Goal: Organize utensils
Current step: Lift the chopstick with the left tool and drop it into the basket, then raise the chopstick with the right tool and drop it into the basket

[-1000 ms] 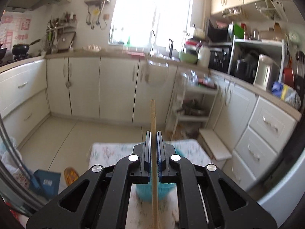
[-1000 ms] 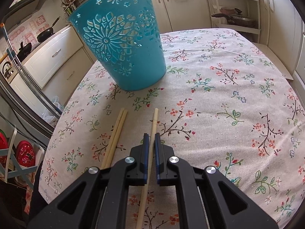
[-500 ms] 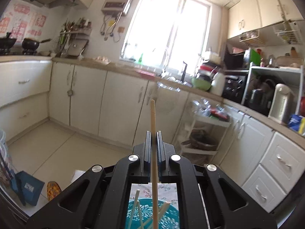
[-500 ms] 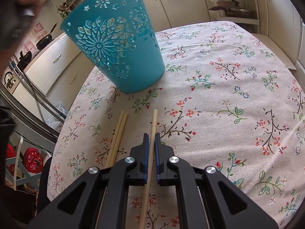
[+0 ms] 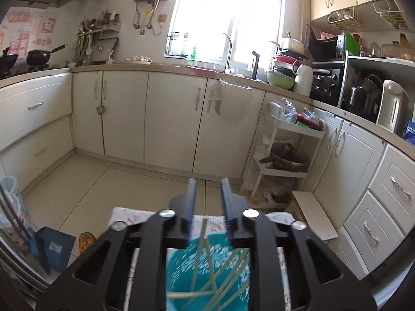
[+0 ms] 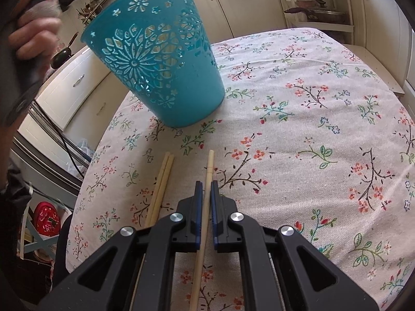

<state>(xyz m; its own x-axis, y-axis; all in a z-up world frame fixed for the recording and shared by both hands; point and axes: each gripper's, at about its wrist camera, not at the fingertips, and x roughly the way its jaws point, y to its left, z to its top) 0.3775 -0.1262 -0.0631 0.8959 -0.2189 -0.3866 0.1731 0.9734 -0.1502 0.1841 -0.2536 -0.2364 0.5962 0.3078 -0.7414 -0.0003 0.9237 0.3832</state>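
Above the teal basket (image 5: 207, 272), where several chopsticks already lean, the left gripper (image 5: 207, 202) hangs with jaws spread and empty, while the right gripper (image 6: 205, 194), nearer than the basket, pinches one chopstick (image 6: 208, 165) beside a loose pair (image 6: 162, 181) on the floral tablecloth (image 6: 311, 129).

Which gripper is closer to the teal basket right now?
Left. The left gripper hangs open directly above the teal basket; the right gripper sits back on the tablecloth, straddling a chopstick.
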